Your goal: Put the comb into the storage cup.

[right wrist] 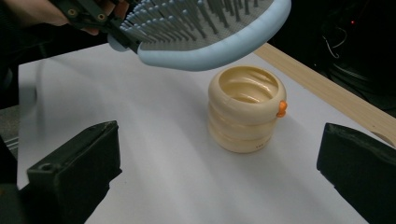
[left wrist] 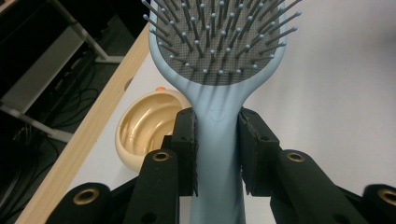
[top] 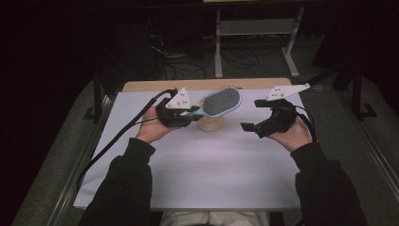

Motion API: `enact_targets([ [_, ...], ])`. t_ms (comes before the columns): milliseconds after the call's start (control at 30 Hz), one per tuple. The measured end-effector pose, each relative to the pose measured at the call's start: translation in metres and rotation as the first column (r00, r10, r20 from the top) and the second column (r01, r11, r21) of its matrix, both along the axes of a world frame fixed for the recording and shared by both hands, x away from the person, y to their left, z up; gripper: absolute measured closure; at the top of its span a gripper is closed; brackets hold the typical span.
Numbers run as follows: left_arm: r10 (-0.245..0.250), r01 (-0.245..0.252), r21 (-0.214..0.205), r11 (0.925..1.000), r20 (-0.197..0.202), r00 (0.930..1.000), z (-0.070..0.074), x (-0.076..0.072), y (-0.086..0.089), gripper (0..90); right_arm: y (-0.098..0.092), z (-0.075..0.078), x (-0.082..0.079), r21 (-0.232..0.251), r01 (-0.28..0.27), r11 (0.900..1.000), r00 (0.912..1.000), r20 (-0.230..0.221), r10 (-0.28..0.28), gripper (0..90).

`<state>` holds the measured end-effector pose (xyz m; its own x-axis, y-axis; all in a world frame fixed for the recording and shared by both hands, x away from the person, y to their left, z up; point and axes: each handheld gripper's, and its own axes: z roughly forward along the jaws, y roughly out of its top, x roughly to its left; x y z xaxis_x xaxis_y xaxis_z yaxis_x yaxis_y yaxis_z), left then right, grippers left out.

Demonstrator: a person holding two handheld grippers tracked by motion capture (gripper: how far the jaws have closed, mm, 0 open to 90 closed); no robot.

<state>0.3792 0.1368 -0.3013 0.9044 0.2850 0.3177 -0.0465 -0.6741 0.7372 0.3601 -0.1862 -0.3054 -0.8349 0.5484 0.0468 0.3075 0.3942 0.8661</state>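
Observation:
A light blue hairbrush point(top: 220, 101) with grey bristles hangs in the air, its handle clamped in my left gripper point(top: 184, 116). In the left gripper view the handle point(left wrist: 217, 140) sits between the two black pads, bristles facing the camera. A cream ribbed cup point(top: 210, 121) with a small orange knob stands on the white sheet just below the brush head. In the right gripper view the cup point(right wrist: 246, 109) is upright and empty under the brush point(right wrist: 205, 32). My right gripper point(top: 251, 117) is held open to the right of the cup, nothing between its jaws.
A white sheet point(top: 197, 165) covers the table, with a wooden edge point(top: 207, 84) at the back. Behind it are a grey stand point(top: 256, 28) and cables on the dark floor. Metal rails run along both sides.

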Motion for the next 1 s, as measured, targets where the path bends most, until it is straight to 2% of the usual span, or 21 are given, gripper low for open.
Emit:
enact_targets([
  [133, 0.001, -0.001, -0.004, 1.0000, 0.013, 0.9999, -0.003, -0.003, -0.003, 70.0, 0.003, 0.002, 0.006, 0.012, 0.005, 0.9999, 0.9999, -0.011, -0.005, 0.0],
  [233, 0.010, -0.010, 0.006, 0.9999, 0.037, 0.9993, -0.007, -0.005, -0.005, 70.0, 0.004, 0.003, 0.010, 0.027, 0.006, 0.9996, 0.9998, -0.021, -0.006, 0.0],
  [500, 0.011, -0.011, -0.004, 0.9999, 0.044, 0.9990, -0.017, -0.004, -0.013, 70.0, 0.011, 0.007, 0.019, 0.045, 0.003, 0.9990, 0.9995, -0.033, -0.002, 0.0],
  [733, 0.012, -0.010, -0.050, 0.9987, 0.053, 0.9985, -0.026, -0.006, -0.018, 70.0, 0.018, 0.010, 0.034, 0.093, 0.006, 0.9956, 0.9971, -0.077, 0.001, 0.0],
  [833, 0.021, -0.017, -0.043, 0.9989, 0.076, 0.9969, -0.031, -0.006, -0.021, 70.0, 0.021, 0.011, 0.036, 0.101, 0.006, 0.9949, 0.9974, -0.072, 0.002, 1.3],
  [1000, 0.027, -0.022, -0.063, 0.9977, 0.079, 0.9965, -0.035, -0.006, -0.024, 70.0, 0.023, 0.010, 0.040, 0.125, 0.021, 0.9920, 0.9947, -0.103, -0.008, 5.9],
])
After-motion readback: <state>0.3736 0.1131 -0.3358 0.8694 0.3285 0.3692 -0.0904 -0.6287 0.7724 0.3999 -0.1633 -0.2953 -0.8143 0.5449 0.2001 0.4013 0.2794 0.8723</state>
